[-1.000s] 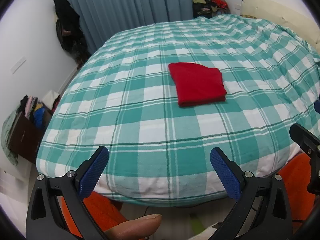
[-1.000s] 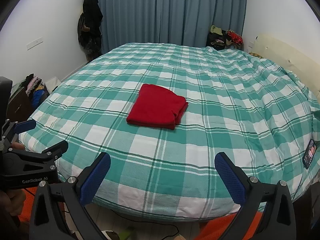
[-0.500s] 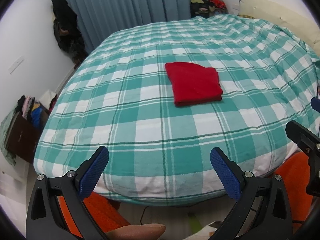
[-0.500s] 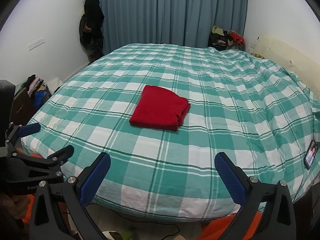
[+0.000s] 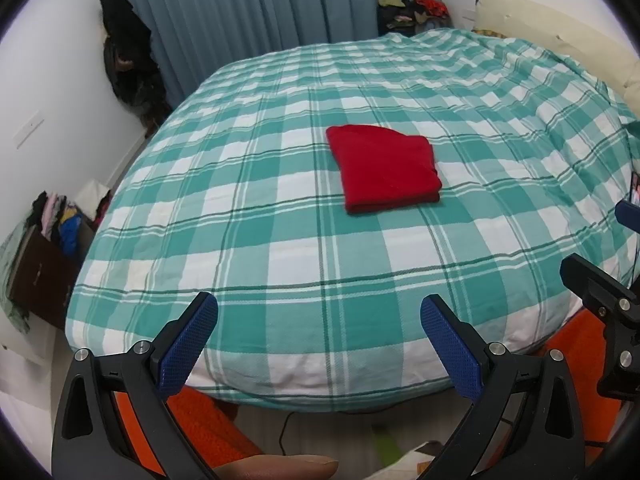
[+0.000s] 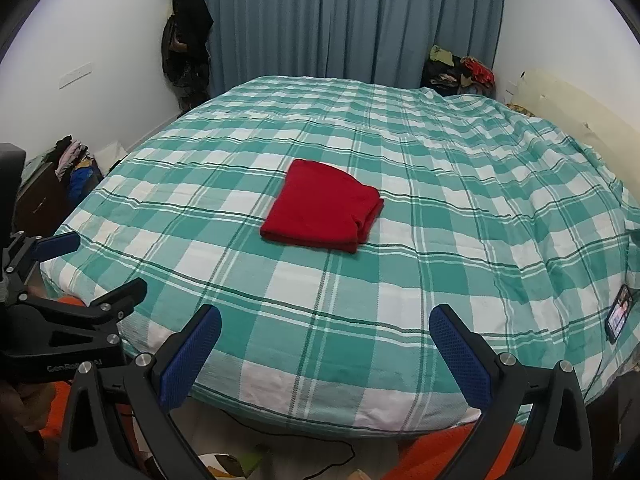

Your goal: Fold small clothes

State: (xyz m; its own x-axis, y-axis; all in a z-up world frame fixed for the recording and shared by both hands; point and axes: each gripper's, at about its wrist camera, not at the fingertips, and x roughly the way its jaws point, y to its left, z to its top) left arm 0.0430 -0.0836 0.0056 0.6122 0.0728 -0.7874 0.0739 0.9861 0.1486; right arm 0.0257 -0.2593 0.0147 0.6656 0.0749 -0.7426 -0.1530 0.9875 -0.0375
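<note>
A red garment [image 5: 386, 172] [image 6: 322, 207] lies folded into a neat rectangle in the middle of the bed's green and white checked cover [image 5: 280, 272] [image 6: 460, 216]. My left gripper [image 5: 319, 312] hangs open past the bed's near edge, well short of the garment, nothing between its blue pads. My right gripper [image 6: 325, 322] is open too, likewise back from the bed edge with nothing in it. Each gripper shows at the side of the other's view: the right one [image 5: 600, 296], the left one [image 6: 76, 280].
A phone [image 6: 619, 314] lies on the cover near the right edge. Piles of clothes sit on a dark cabinet [image 5: 36, 276] at the left and in the far corner [image 6: 460, 68]. Blue curtains [image 6: 348, 20] hang behind the bed. Orange fabric [image 5: 208, 428] lies below the grippers.
Both grippers have drawn back and slightly up from the bed, so the garment looks farther away. The folded garment has not moved. Both stay open.
</note>
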